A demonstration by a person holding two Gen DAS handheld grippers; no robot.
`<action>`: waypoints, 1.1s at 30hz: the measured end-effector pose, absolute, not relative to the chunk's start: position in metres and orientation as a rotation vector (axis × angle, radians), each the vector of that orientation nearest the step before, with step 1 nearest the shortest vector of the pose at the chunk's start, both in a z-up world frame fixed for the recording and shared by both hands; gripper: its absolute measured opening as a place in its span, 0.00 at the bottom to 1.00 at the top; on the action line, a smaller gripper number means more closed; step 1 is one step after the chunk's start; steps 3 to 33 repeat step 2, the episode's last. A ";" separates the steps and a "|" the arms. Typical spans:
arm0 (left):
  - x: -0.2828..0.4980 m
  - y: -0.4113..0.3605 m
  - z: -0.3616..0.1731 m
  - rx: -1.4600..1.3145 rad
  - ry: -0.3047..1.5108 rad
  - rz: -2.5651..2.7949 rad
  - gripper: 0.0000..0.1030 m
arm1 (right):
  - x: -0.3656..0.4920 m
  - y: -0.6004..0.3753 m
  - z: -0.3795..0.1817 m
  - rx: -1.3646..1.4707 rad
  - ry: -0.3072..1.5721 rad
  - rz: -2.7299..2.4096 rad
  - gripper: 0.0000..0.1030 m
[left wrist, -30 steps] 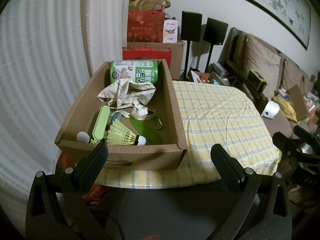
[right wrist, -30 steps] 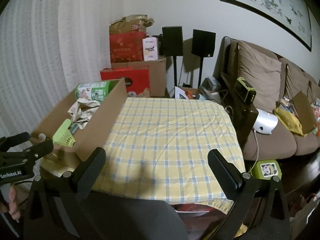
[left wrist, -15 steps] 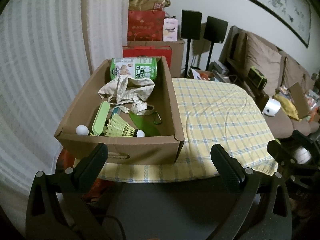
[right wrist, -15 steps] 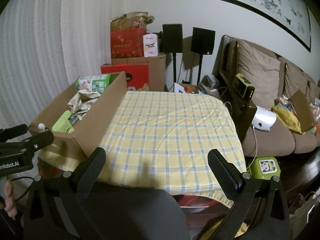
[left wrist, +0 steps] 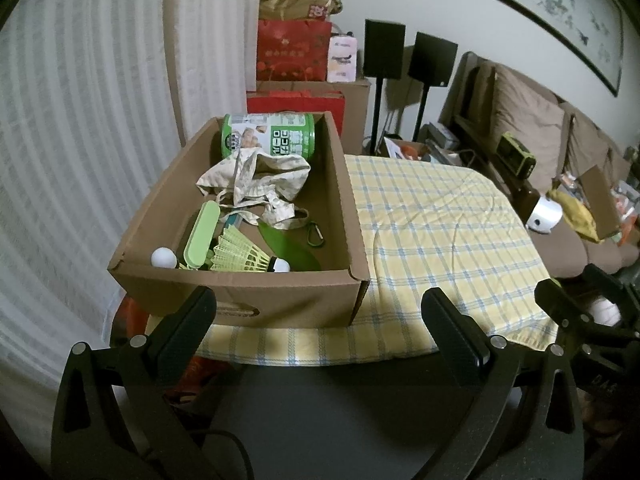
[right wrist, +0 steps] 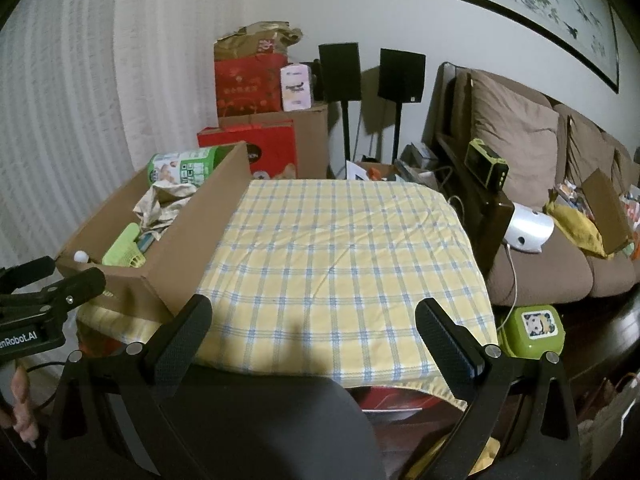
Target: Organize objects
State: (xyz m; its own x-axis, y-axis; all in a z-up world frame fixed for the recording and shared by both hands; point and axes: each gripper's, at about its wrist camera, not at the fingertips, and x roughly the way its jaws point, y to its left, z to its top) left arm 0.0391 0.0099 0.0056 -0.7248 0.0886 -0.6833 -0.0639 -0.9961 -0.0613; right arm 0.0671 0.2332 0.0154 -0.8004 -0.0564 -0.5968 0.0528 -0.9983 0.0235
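Both grippers level, jaws wide, seemingly short of box.

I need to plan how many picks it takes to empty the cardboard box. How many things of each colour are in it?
Green: 5 (canister, flat case, shuttlecock, leaf-shaped piece, carabiner)
White: 1 (ball)
Beige: 1 (crumpled cloth)
Total: 7 visible; more may lie hidden under the cloth.
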 end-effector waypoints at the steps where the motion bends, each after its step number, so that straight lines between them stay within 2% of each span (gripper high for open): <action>1: 0.039 0.010 0.006 -1.129 -0.050 2.844 1.00 | 0.067 0.233 0.015 0.972 -0.008 -2.927 1.00; 33: 0.038 0.010 0.006 -1.130 -0.049 2.843 1.00 | 0.067 0.233 0.015 0.973 -0.006 -2.926 1.00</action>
